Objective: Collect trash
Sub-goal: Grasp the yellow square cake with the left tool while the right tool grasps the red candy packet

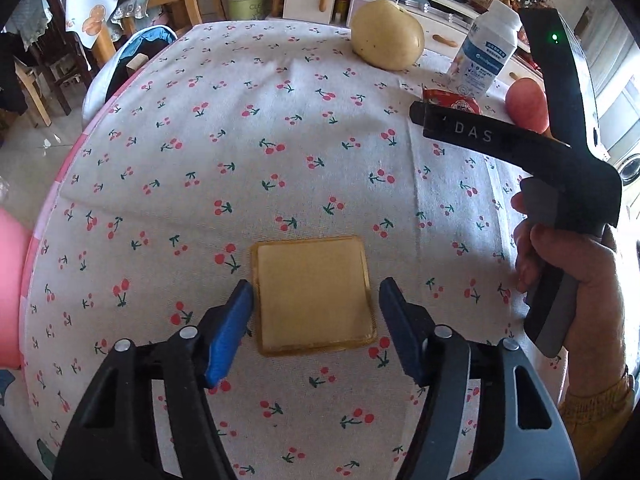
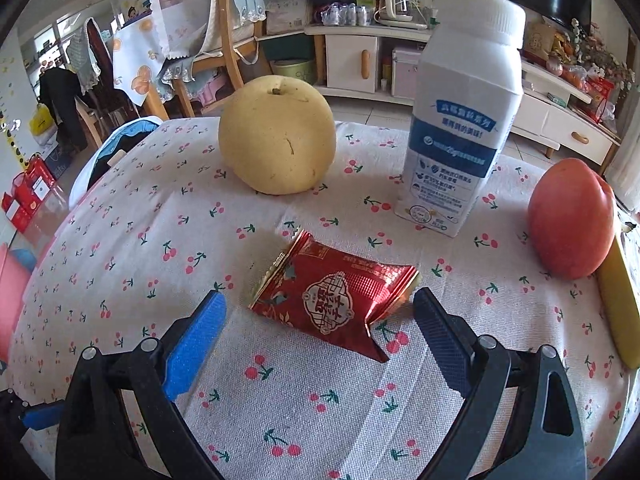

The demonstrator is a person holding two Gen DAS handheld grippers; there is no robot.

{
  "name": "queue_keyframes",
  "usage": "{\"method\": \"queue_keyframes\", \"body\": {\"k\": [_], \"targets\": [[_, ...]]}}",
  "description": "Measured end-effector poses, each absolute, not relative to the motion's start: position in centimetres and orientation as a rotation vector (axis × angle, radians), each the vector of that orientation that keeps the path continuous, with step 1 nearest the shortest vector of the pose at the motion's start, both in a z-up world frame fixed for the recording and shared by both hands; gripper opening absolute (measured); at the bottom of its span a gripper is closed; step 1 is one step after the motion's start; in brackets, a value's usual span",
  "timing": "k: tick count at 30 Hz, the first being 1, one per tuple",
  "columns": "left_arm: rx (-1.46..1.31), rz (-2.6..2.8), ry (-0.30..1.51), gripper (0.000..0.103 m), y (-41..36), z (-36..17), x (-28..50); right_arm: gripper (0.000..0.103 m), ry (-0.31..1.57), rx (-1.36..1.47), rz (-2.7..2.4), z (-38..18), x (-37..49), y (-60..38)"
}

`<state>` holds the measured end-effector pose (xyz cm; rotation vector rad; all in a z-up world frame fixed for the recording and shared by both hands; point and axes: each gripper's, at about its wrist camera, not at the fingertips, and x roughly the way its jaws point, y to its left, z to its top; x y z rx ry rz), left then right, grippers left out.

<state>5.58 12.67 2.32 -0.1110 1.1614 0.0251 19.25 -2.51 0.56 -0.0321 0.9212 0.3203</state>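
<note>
Flat square amber packet [image 1: 314, 294] between left gripper [image 1: 316, 298] pads, unpinched. Right gripper [image 2: 320, 316] wide open, straddling crinkled red wrapper [image 2: 332, 300], gold-edged.

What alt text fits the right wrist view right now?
The open right claw straddles a red snack wrapper on the cherry-print tablecloth, pads clear of it. Behind stand a yellow pear, a white carton and a red apple.

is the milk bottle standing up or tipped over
Standing up. The bottle sits on its base on the tablecloth, white cap on top, between the pear and the apple.
</note>
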Motion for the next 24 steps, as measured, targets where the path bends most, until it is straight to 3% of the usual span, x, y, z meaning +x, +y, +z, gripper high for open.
{"method": "queue_keyframes", "body": {"k": [2, 5, 24], "targets": [[-0.103, 0.030, 1.158, 0.060, 12.6, 2.3, 5.7, 0.066, 0.907, -0.031, 0.310, 0.8, 19.3, -2.6], [-0.100, 0.025, 1.154, 0.059, 12.5, 2.3, 5.8, 0.058, 0.905, -0.071, 0.295, 0.8, 19.1, -2.4], [-0.132, -0.018, 1.137, 0.059, 13.9, 2.8, 5.3, 0.041, 0.849, -0.030, 0.262, 1.5, 17.1, -3.8]]}}
